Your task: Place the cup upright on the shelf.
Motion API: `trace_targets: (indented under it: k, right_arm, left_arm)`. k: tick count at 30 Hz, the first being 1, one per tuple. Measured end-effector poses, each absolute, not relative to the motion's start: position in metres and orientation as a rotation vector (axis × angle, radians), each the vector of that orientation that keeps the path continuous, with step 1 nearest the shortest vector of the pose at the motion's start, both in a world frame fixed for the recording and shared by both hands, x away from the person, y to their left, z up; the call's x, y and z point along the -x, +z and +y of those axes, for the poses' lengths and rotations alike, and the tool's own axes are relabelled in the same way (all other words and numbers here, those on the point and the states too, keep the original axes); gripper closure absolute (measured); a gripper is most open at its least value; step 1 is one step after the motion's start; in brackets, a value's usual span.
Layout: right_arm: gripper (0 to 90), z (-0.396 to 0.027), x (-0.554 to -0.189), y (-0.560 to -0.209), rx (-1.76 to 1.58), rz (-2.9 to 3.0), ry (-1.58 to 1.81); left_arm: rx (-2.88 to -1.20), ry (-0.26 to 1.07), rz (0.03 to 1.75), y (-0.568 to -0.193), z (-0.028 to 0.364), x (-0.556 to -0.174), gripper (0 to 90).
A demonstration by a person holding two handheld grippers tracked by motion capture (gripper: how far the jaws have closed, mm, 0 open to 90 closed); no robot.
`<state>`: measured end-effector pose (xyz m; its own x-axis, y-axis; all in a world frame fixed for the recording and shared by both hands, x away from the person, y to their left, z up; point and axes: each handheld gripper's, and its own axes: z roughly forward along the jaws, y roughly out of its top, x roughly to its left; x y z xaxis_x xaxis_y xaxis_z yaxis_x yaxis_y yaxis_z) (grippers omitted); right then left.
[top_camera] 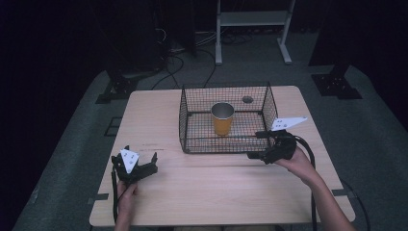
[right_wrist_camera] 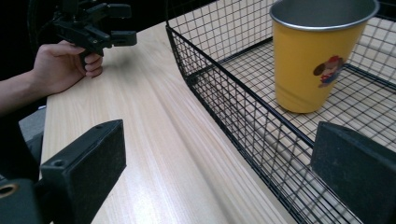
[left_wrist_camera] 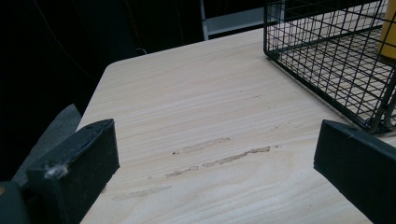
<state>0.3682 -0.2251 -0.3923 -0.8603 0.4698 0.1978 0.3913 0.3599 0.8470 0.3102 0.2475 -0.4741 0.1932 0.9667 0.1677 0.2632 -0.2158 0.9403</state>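
Note:
A black wire basket [top_camera: 226, 144] stands at the middle back of the wooden table [top_camera: 211, 192]. An upright yellow cup [top_camera: 223, 119] with a metal rim stands inside it. My right gripper [top_camera: 256, 144] is open at the basket's front right. One jaw is over the basket floor and the other outside, with the front wall between them. In the right gripper view the cup [right_wrist_camera: 313, 60], which bears a cartoon figure, lies ahead past the basket wall [right_wrist_camera: 224, 93]. My left gripper [top_camera: 141, 154] rests open on the table at front left, with nothing between its jaws.
A small round hole [top_camera: 247, 99] sits in the tabletop behind the basket. Faint scuff marks [left_wrist_camera: 219, 154] cross the wood ahead of the left gripper. A white frame [top_camera: 250, 29] and black stand bases [top_camera: 337, 84] stand on the floor beyond the table.

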Motion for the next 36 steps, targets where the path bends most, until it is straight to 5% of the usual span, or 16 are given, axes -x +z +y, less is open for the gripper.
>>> trace_targets:
  k: [36]
  right_arm:
    - [2.9,-0.252,-0.344,-0.419,-0.887,2.483,1.553]
  left_arm:
    - [-1.644,1.073,1.186,-0.474,0.247,-0.31,0.0]
